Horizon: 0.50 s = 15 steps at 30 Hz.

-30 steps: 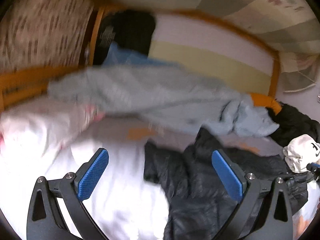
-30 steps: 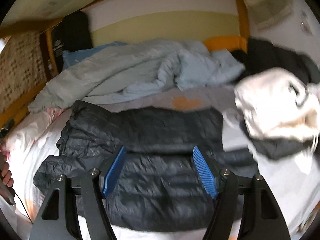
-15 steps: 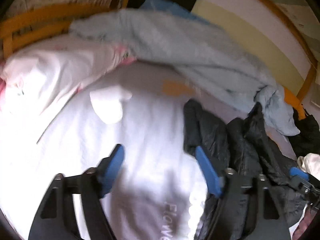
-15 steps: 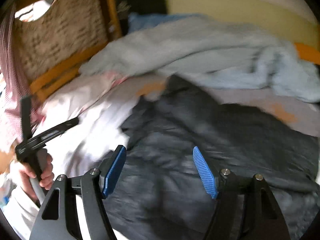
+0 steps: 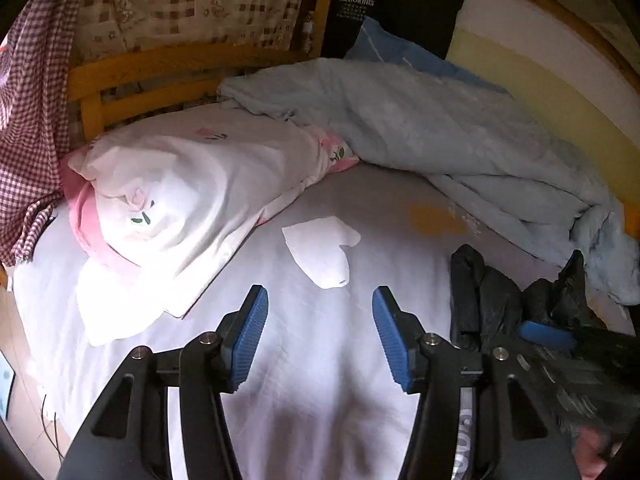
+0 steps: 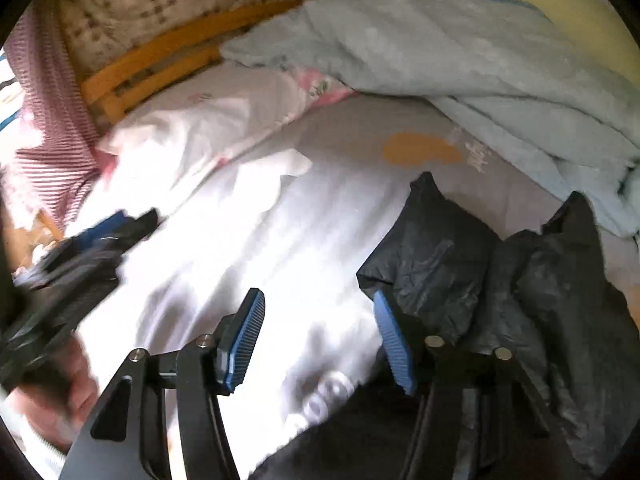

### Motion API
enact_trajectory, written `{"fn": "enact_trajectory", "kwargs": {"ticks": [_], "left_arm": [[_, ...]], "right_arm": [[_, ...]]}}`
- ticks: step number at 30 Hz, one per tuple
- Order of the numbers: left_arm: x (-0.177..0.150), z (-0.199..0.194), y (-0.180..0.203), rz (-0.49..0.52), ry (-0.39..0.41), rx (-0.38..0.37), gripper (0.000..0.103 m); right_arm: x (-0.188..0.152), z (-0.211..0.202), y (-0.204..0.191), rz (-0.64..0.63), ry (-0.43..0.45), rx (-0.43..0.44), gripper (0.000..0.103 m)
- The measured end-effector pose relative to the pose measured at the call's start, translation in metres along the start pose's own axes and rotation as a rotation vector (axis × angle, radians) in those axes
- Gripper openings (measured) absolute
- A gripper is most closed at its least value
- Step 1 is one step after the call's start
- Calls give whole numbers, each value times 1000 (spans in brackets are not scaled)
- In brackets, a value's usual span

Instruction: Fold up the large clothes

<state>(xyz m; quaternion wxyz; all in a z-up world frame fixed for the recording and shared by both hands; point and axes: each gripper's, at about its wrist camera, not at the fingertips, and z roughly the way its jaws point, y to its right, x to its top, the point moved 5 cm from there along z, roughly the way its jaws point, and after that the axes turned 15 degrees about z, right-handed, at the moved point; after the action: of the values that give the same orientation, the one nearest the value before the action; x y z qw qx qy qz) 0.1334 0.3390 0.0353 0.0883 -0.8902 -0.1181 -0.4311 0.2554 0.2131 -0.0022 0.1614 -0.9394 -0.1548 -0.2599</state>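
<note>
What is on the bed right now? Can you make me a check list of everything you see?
Surface: bed sheet, white, sunlit, printed letters near the bottom.
Job's things: dark puffer jacket, crumpled on the sheet's right side.
Clutter: pale blue quilt bunched along the back; floral pillow at left.
Grippers: left gripper closing, only sheet between its pads; right gripper closing beside the jacket's edge, not gripping it.
Cables: thin wire at the bed's left edge.
Surroundings: wooden bed frame, checked curtain, black garment hanging behind.
</note>
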Motion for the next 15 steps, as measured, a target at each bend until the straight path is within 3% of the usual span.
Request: {"fn": "enact_trajectory", "kwargs": {"ticks": [4,6,9,12,14,15], "left_arm": [[5,-11,3,49,54,64,54],[4,-6,0,16,36,29,54],[-1,5,2,-23,-12,-48,54],[-3,8,8,-8,-31,-64,54],[-4,11,10,-23,-54,-129,54],[-5,12,9,-39,-68,-147,54]], "right_arm": [[10,38,15,205,-42,43,46],[11,59,17,198,-54,-23,43],[8,94,30,275,-108,-91,27],[9,106,43,349,-78,-115,24],[11,115,48,354,-57,-146,22],[10,122,49,346,-64,-166,11]]}}
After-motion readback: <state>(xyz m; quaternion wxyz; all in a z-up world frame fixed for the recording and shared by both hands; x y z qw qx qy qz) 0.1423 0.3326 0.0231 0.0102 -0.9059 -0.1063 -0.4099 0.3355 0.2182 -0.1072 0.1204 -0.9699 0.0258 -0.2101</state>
